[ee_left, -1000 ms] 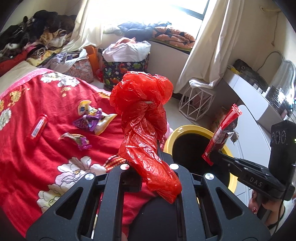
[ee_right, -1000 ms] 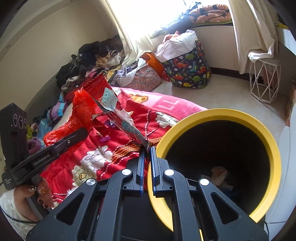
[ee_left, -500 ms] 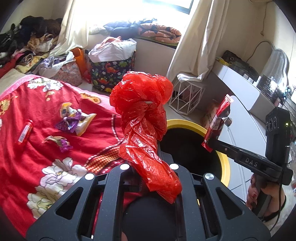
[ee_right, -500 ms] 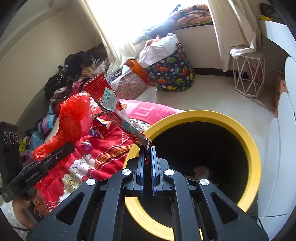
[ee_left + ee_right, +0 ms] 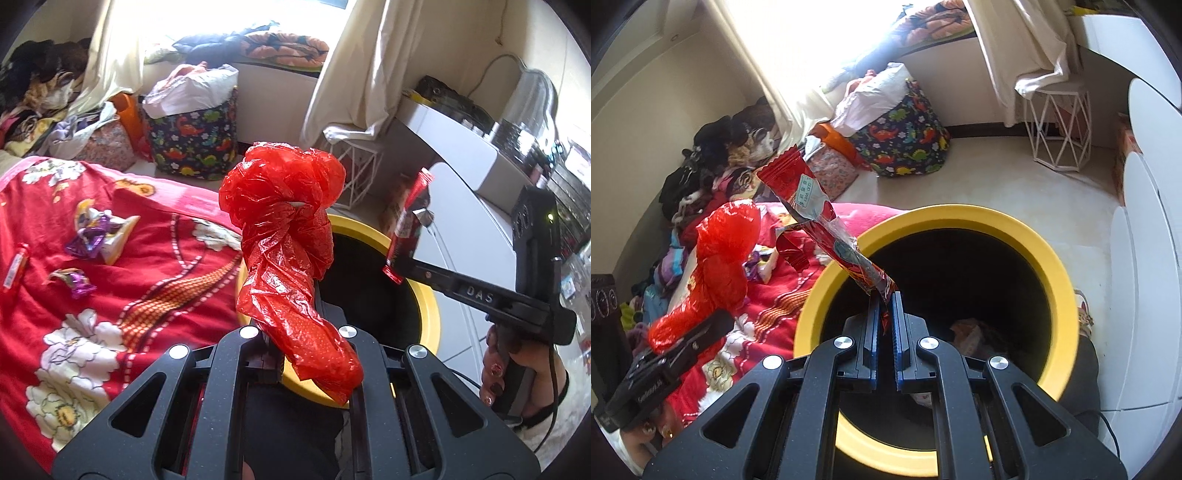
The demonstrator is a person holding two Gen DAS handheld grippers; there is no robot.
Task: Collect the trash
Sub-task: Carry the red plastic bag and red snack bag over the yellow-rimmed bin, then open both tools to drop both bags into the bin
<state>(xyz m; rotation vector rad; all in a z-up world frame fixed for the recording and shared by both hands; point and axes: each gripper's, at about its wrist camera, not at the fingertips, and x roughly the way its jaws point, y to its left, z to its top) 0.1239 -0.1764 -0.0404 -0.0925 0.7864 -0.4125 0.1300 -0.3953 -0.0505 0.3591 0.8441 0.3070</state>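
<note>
Directly ahead of and below the right hand-held gripper point(image 5: 885, 317) lies the dark mouth of the yellow-rimmed bin point(image 5: 960, 218), and on that relation the coming drop is judged to turn. A long red snack wrapper point(image 5: 827, 229) is pinched by its lower end between the blue pads point(image 5: 872, 328) of this gripper, which is clenched on it; the wrapper's long axis is seen to slant up and to the left, so that its free end reaches past the rim towards the bed while the held end hangs over the opening. A crumpled red plastic bag point(image 5: 288, 251) is clamped in the left hand-held gripper point(image 5: 295, 332), which is likewise closed; the bag stands up in front of the fingers, and its mass is seen over the bin's near rim point(image 5: 428, 306) beside the red floral bedspread point(image 5: 110, 295). Of the two, the right gripper is judged the nearer to the bin's centre, so its wrapper can be released first. Purple sweet wrappers point(image 5: 92, 240) and a small red packet point(image 5: 16, 266) are left on the bedspread, well apart from the bin.
</note>
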